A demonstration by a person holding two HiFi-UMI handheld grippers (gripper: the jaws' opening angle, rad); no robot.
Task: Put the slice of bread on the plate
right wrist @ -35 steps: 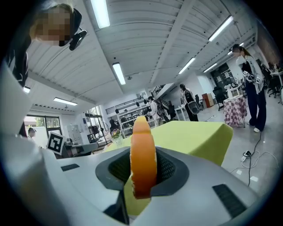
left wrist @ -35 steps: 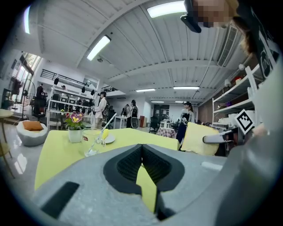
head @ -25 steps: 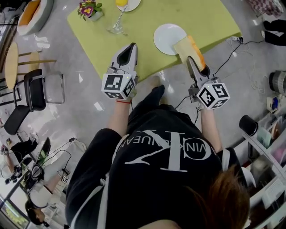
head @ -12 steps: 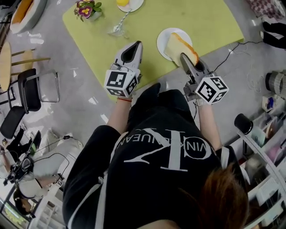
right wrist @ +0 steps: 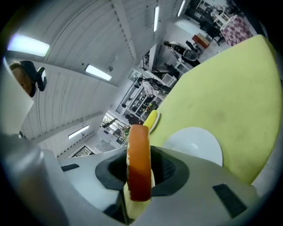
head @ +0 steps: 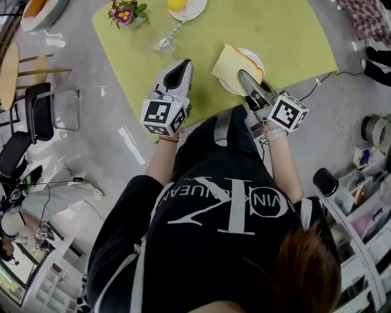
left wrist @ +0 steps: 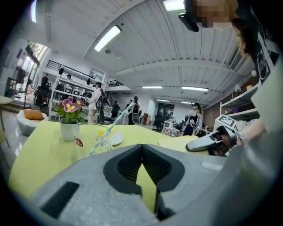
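The slice of bread (head: pixel 228 62), pale with an orange-brown crust (right wrist: pixel 138 161), is held in my right gripper (head: pixel 243 74), which is shut on its near edge. The slice hangs tilted over the white plate (head: pixel 256 59) and covers the plate's left part; whether it touches the plate I cannot tell. In the right gripper view the plate (right wrist: pixel 196 143) lies just beyond the jaws on the green table (right wrist: pixel 230 101). My left gripper (head: pixel 181 65) hovers over the table's near edge, left of the plate, shut with nothing in it (left wrist: pixel 141 149).
A glass with a straw (head: pixel 164 41) stands behind the left gripper, with a flower pot (head: pixel 125 13) and a small plate with something yellow (head: pixel 182 6) farther back. Chairs (head: pixel 46 113) stand left on the floor. Shelving (head: pixel 360 202) lines the right side.
My right gripper has carried the bread leftward from the plate's right side to over the plate and rolled, so the slice's face now shows more. The left gripper has barely shifted.
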